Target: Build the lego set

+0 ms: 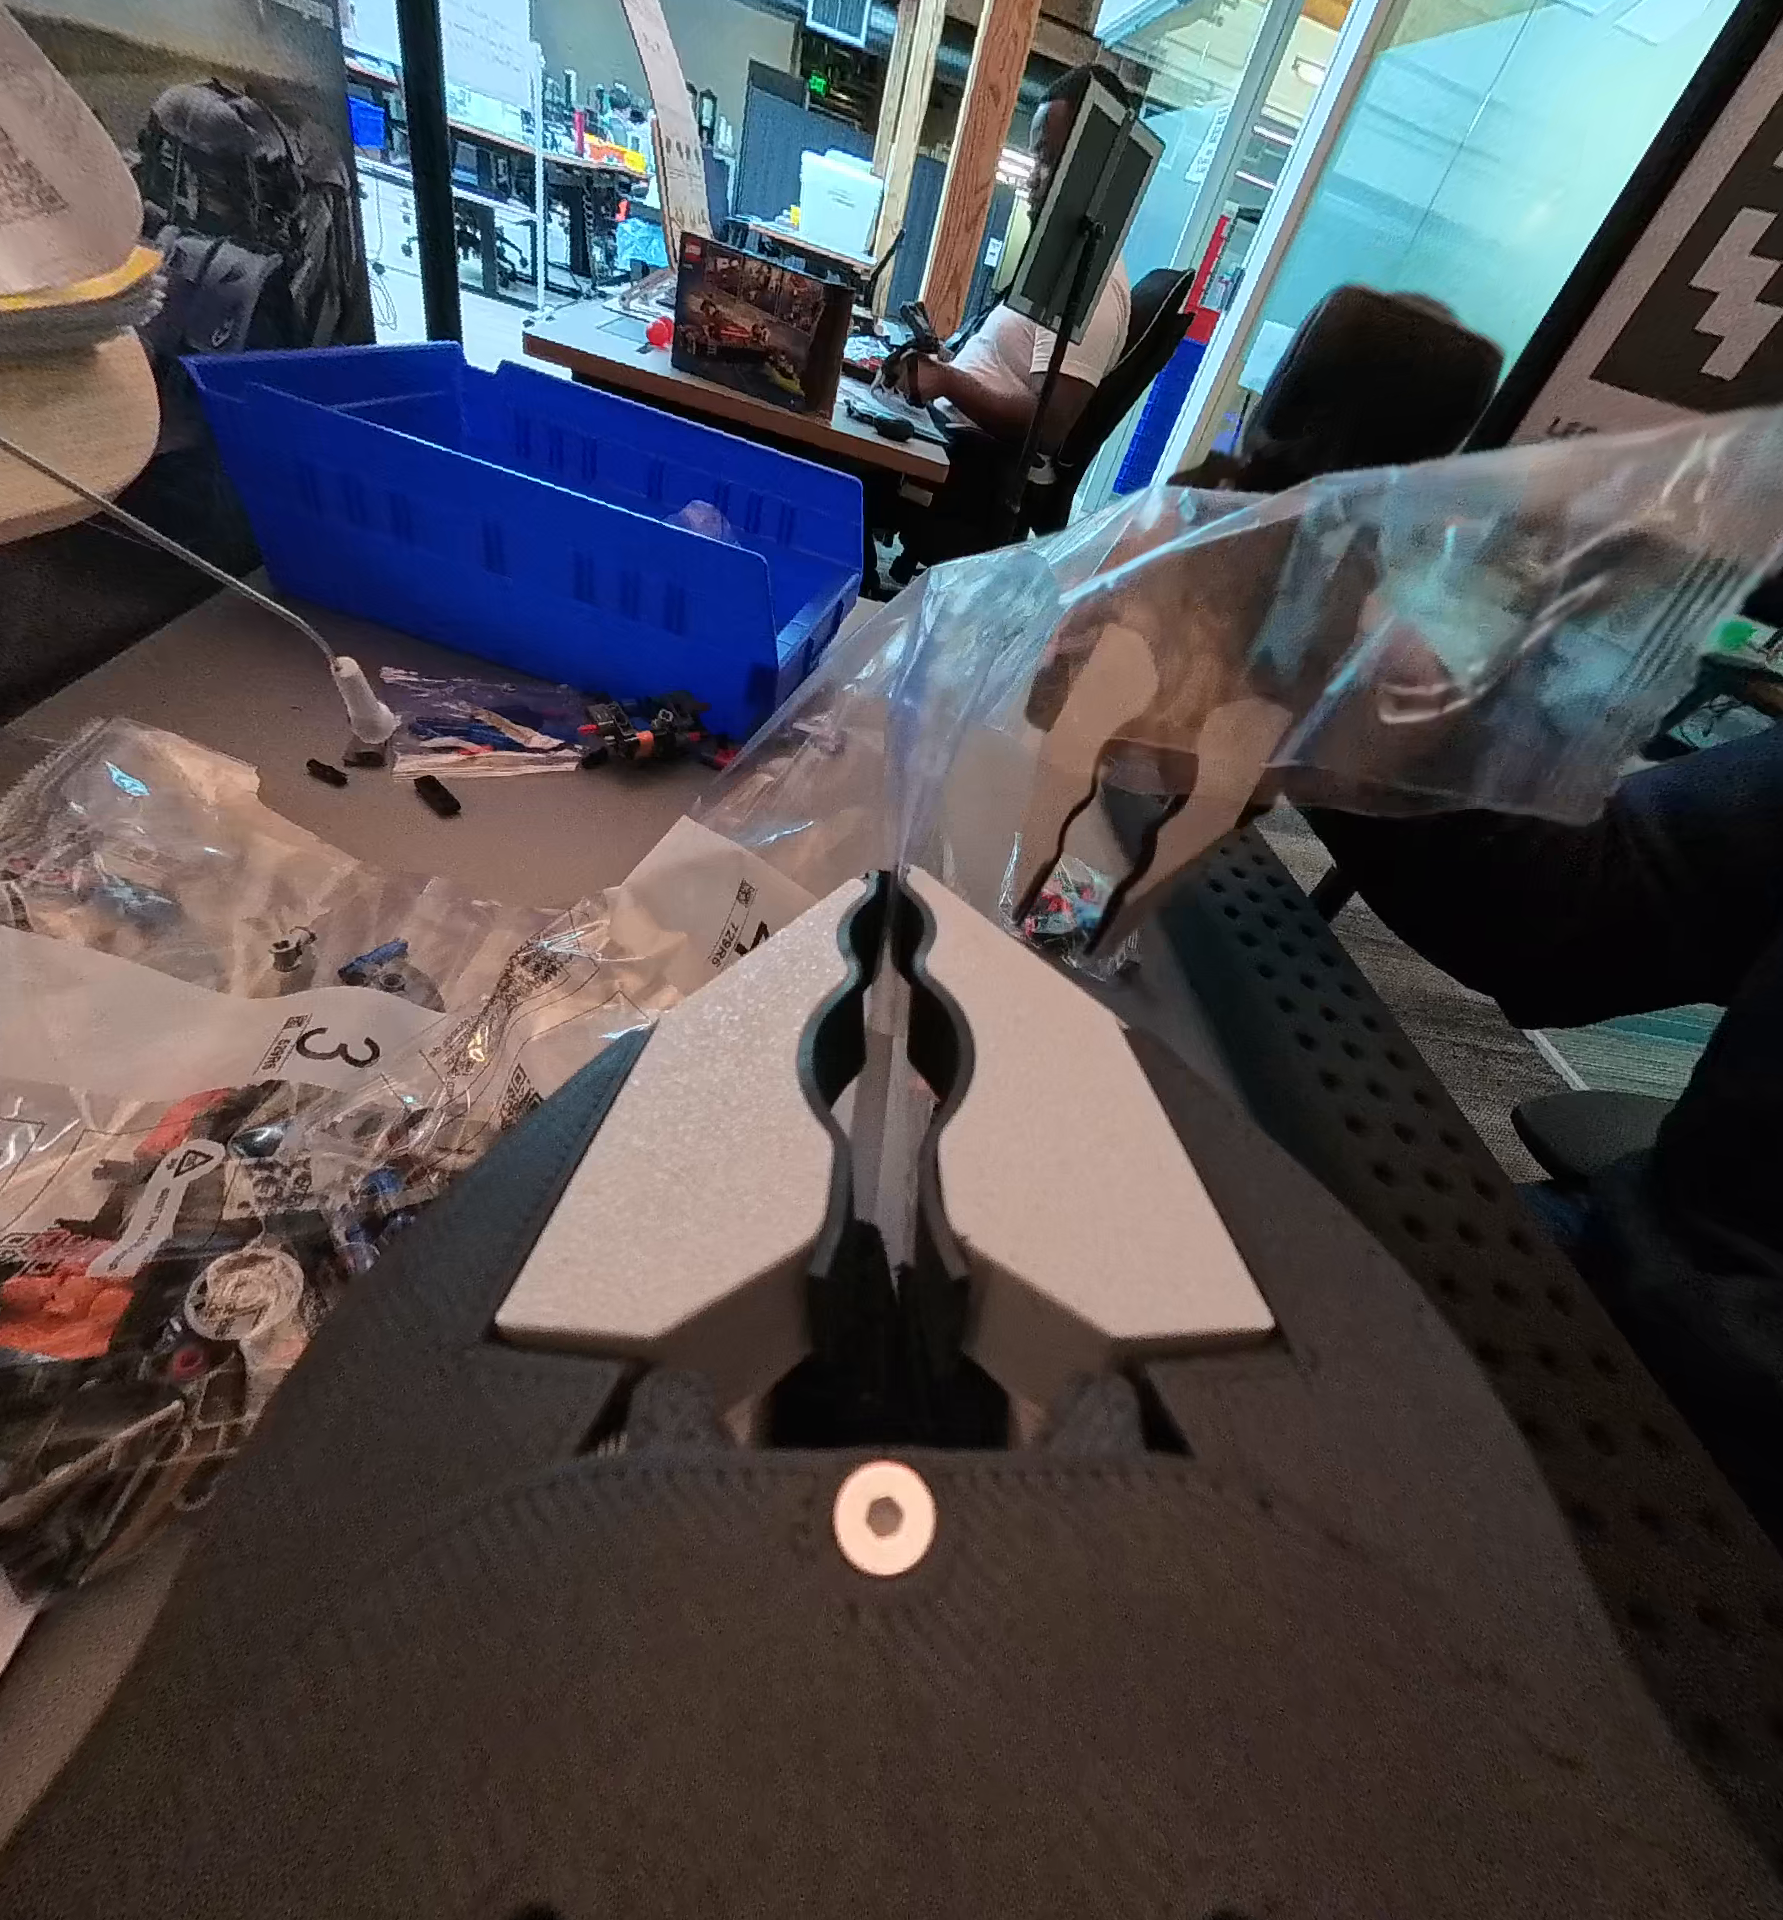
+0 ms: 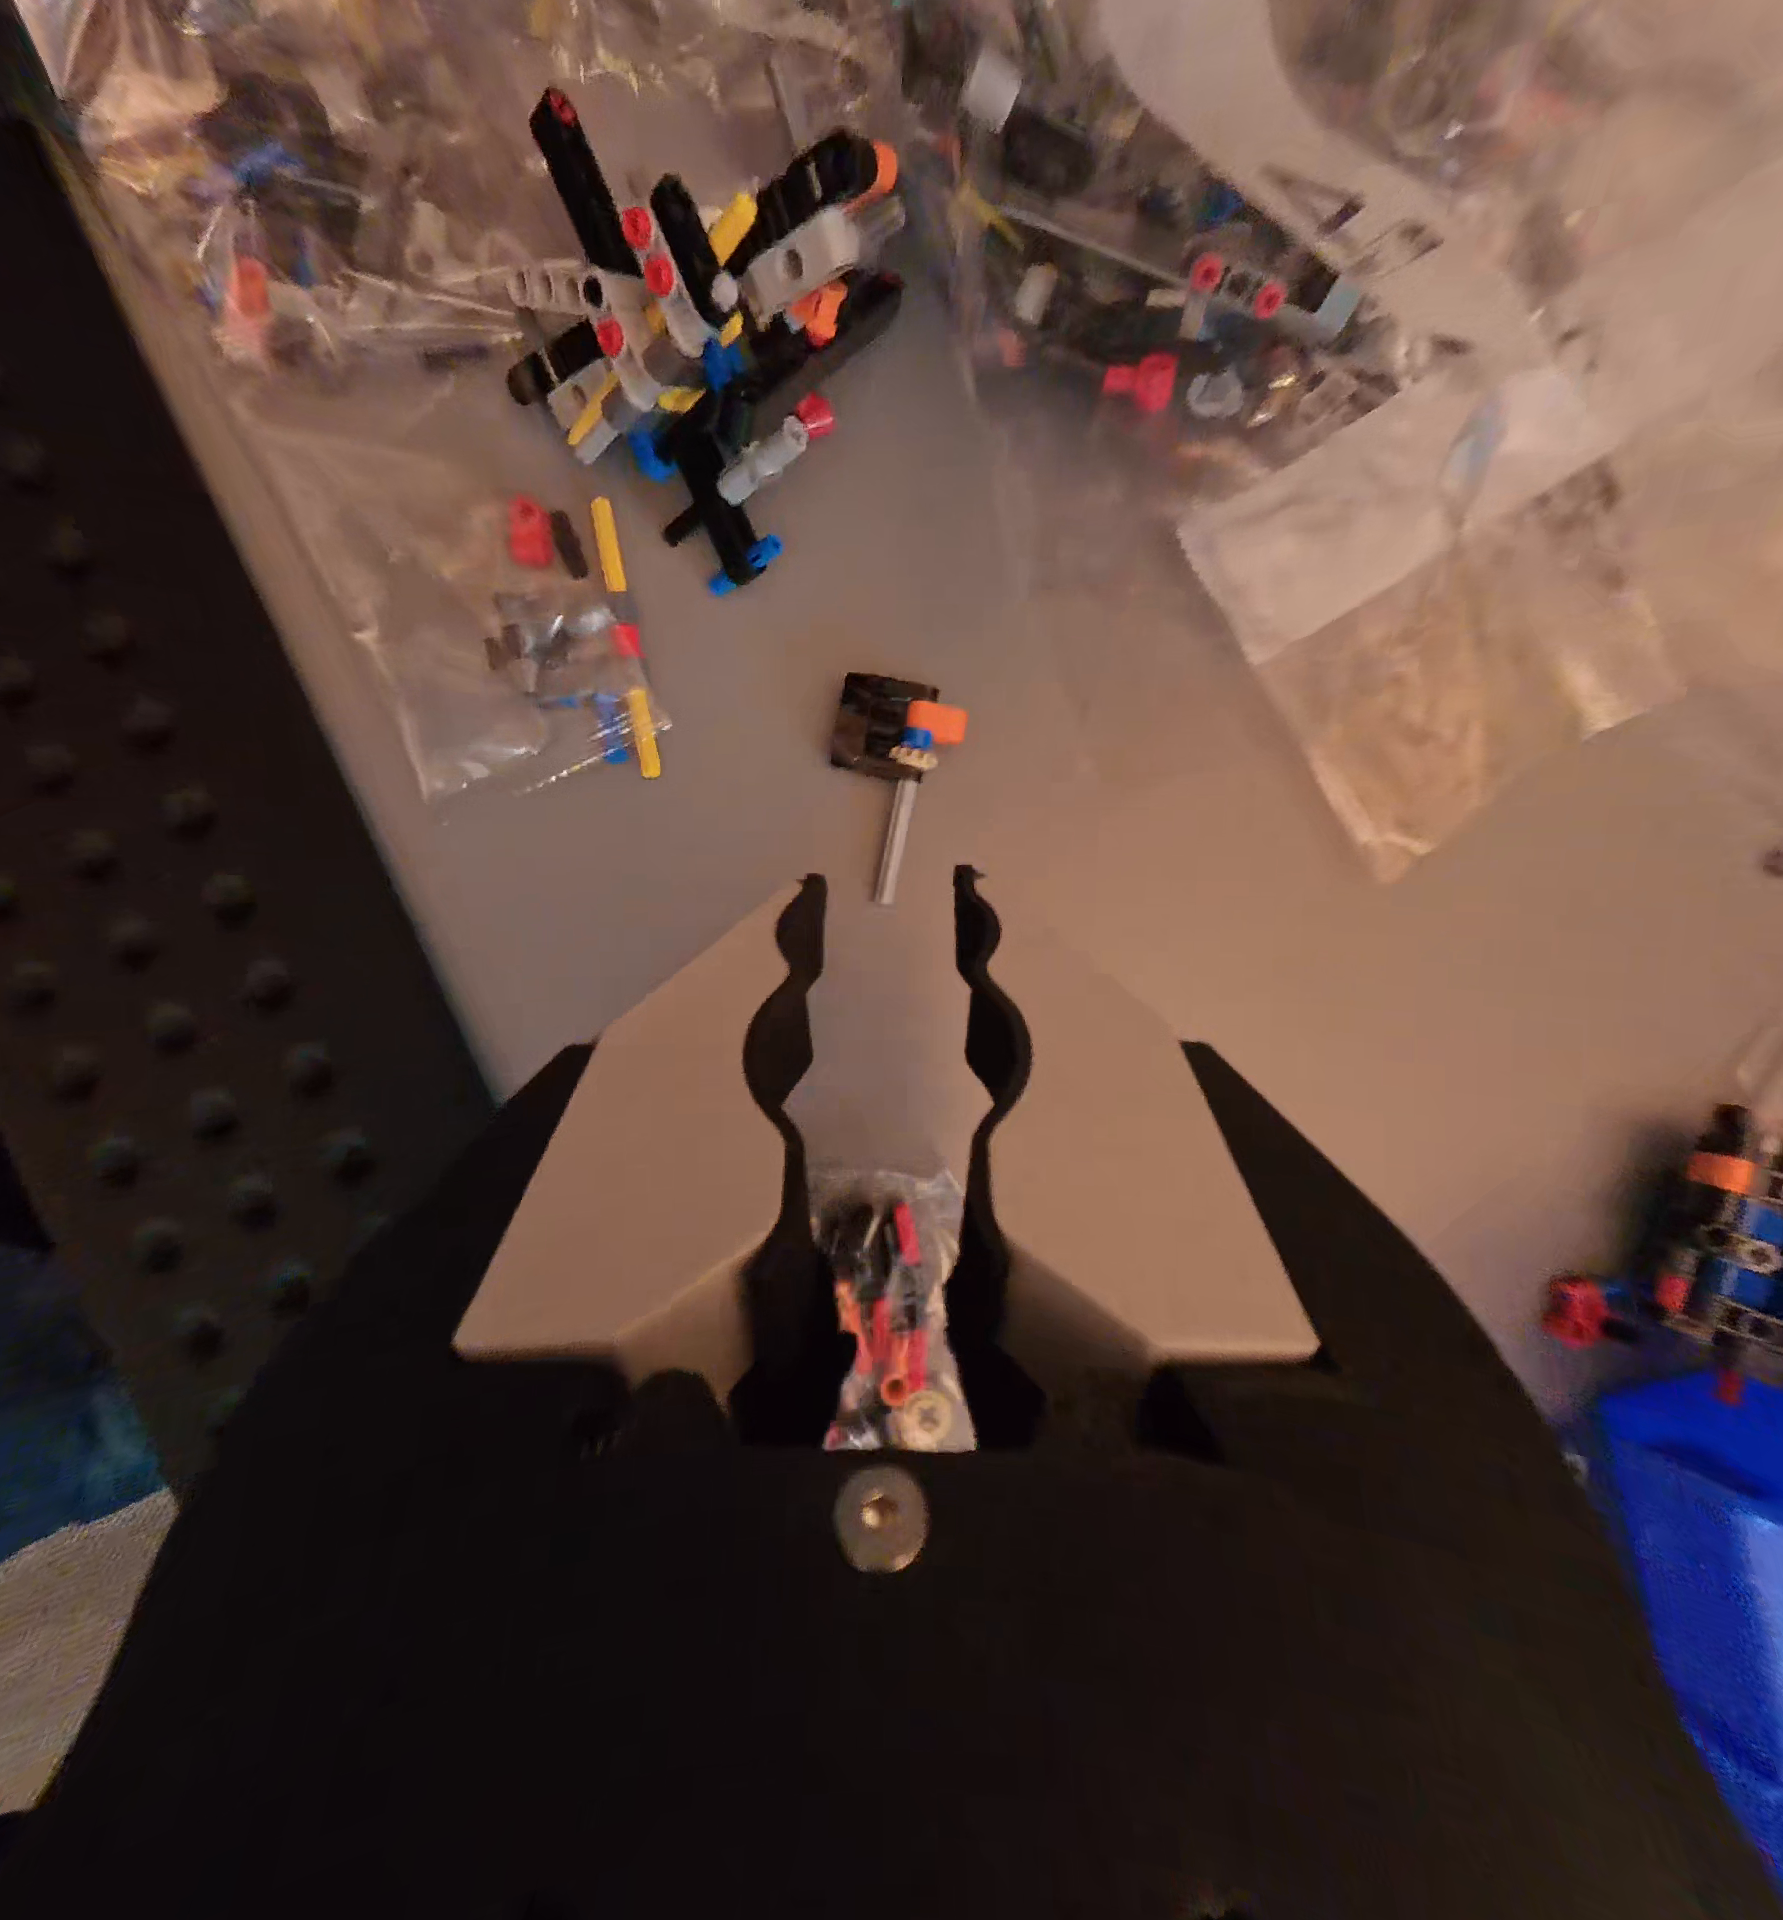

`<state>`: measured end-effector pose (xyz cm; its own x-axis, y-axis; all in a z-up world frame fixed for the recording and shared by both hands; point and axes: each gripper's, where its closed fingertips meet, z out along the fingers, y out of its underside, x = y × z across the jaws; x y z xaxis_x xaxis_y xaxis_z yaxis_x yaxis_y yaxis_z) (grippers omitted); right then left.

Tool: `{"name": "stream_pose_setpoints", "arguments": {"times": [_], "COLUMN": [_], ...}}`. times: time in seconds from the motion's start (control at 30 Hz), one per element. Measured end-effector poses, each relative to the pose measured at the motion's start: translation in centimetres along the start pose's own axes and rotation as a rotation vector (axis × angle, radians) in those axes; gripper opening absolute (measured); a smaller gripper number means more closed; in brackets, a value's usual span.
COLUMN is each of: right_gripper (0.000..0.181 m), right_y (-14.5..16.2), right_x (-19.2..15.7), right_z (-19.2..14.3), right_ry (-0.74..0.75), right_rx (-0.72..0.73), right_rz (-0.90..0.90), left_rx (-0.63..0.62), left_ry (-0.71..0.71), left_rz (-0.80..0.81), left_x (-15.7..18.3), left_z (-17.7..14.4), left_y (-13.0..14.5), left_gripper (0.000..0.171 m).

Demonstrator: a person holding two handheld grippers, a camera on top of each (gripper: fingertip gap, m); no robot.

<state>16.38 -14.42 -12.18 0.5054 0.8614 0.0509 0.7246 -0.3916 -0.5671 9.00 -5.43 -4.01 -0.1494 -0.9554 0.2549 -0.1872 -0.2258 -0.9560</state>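
While much remains sealed: build early. Left claw clamped on edge of clear plastic bag; right claw parted, inside that bag, small inner packet of pins between its fingers. On desk: one partial assembly, small black-orange sub-unit with grey axle, second partial build by blue bin. Numbered parts bags unopened.

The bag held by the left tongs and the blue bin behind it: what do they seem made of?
The bag looks like thin clear plastic film: see-through, creased, with glossy glints. The blue bin seems rigid moulded plastic, fairly matte, with straight walls and slots.
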Motion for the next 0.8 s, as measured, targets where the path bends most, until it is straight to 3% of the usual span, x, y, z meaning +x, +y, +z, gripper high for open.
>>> {"name": "stream_pose_setpoints", "arguments": {"times": [0.33, 0.47, 0.7, 0.8], "right_gripper": [0.019, 0.003, 0.002, 0.01], "right_y": [1.5, 1.5, 2.1, 1.4], "right_x": [-0.1, 0.1, -0.7, -1.0], "right_z": [5.5, 5.7, 5.3, 4.8], "right_ry": [0.023, 0.033, -0.003, 0.006], "right_rx": [-0.166, -0.154, -0.159, -0.128], "right_rz": [-0.023, -0.018, -0.019, -0.021], "left_rx": [-0.001, -0.006, -0.019, -0.024], "left_ry": [-0.004, -0.004, -0.006, -0.006], "left_rz": [0.005, 0.006, 0.009, 0.01], "left_x": [0.0, 0.0, 0.1, 0.1], "left_z": [-0.1, -0.1, 0.2, 0.2], "left_y": [-0.1, 0.0, 0.2, 0.2], "left_gripper": [0.0, 0.0, 0.0, 0.0]}}
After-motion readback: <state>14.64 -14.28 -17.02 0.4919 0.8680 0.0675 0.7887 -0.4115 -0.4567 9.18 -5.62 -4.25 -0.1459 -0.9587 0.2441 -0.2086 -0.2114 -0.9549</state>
